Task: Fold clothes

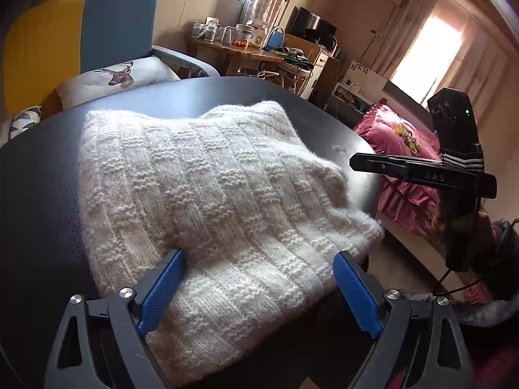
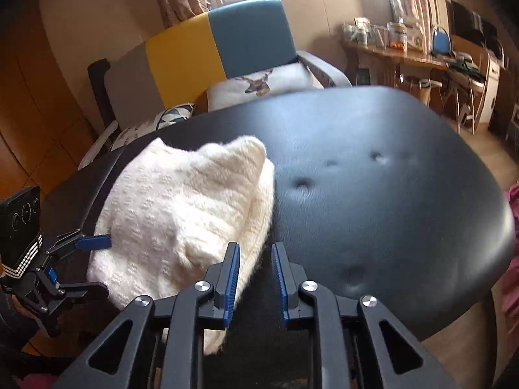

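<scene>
Sweater (image 1: 207,194), white knit, folded, lies mid-frame on black table (image 1: 39,194) in my left cam. L gripper (image 1: 256,288) jaws wide apart over its near edge, nothing clamped. R gripper (image 2: 256,278) jaws narrow but apart at sweater's lower-right corner, gripping nothing.

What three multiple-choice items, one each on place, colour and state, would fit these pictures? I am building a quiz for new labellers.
1. Where does the white knitted sweater lie?
A. on the black table
B. on the pink bed
C. on the armchair

2. What colour are the pads of the left hand-held gripper?
A. red
B. blue
C. green

3. How does the left hand-held gripper stand?
A. shut on the sweater
B. shut and empty
C. open wide over the sweater's near edge

Key: 1 A, the sweater rests folded on the dark tabletop; 2 B, both ribbed pads are blue; 3 C, the pads stand far apart with knit between them.
</scene>
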The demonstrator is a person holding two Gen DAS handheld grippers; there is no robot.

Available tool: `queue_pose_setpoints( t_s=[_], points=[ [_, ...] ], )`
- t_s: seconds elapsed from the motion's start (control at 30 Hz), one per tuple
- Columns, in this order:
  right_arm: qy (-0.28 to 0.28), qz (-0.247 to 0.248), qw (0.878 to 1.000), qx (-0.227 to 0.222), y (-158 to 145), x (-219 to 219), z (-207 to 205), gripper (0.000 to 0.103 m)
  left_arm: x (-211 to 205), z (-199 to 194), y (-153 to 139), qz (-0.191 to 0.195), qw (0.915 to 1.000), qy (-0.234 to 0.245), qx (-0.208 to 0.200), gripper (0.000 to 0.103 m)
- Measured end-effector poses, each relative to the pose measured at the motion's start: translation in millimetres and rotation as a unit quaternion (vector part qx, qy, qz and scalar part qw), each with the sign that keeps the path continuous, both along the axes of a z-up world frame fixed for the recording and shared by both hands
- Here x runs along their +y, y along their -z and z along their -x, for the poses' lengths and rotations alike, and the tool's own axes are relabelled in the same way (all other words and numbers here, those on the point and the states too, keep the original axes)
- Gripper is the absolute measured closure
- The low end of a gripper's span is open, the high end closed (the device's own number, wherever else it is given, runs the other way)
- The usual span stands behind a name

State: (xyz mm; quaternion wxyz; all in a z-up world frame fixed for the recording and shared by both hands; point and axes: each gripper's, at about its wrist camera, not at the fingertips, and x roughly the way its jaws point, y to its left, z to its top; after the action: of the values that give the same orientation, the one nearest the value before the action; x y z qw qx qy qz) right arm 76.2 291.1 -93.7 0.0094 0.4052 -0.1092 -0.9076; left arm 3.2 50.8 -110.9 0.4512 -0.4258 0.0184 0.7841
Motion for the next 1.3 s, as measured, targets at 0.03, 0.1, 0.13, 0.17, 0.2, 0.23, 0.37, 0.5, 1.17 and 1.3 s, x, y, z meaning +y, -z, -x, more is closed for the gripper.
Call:
queue_pose_setpoints(
  t_s=[0.03, 0.1, 0.13, 0.17, 0.2, 0.23, 0.37, 0.5, 1.17, 1.3],
  points=[
    [-0.004, -0.012, 1.000, 0.011, -8.7, -4.7, 7.0, 0.077, -4.0, 3.1, -6.4, -0.014, 0.9999, -0.006, -0.006, 0.010],
    [-0.022, -0.015, 0.999, 0.023, -6.7, -6.5, 21.2, 0.077, -13.5, 12.9, -25.0, -0.041, 0.9988, -0.026, 0.002, 0.011],
    [-0.027, -0.018, 0.999, 0.027, -5.0, -13.7, 35.8, 0.077, -18.3, 17.8, -34.4, -0.055, 0.9978, -0.035, 0.007, 0.011],
    [-0.032, -0.019, 0.999, 0.028, -7.9, -17.2, 45.7, 0.077, -22.7, 22.9, -43.4, -0.066, 0.9967, -0.046, 0.013, 0.010],
    [-0.036, -0.021, 0.999, 0.028, -11.0, -20.5, 55.1, 0.077, -25.1, 29.8, -49.7, -0.062, 0.9959, -0.060, 0.029, 0.010],
    [-0.039, -0.025, 0.999, 0.026, -13.1, -23.8, 63.6, 0.077, -26.6, 37.5, -53.5, -0.057, 0.9949, -0.073, 0.041, 0.010],
    [-0.056, -0.053, 0.997, -0.010, 4.0, -42.2, 95.0, 0.077, -25.6, 69.2, -36.7, -0.029, 0.9940, -0.103, 0.023, 0.010],
    [-0.067, -0.084, 0.994, -0.038, 26.2, -53.2, 105.8, 0.077, -21.5, 82.0, -1.2, 0.006, 0.9928, -0.119, -0.014, 0.011],
    [-0.061, -0.038, 0.997, -0.011, 9.9, -25.0, 117.0, 0.077, -11.9, 124.8, -36.3, -0.049, 0.9945, -0.091, 0.015, 0.010],
    [-0.044, -0.024, 0.996, -0.072, 42.6, -13.8, 133.9, 0.078, 25.4, 146.9, 3.5, 0.011, 0.9961, -0.077, -0.043, 0.010]
  ],
)
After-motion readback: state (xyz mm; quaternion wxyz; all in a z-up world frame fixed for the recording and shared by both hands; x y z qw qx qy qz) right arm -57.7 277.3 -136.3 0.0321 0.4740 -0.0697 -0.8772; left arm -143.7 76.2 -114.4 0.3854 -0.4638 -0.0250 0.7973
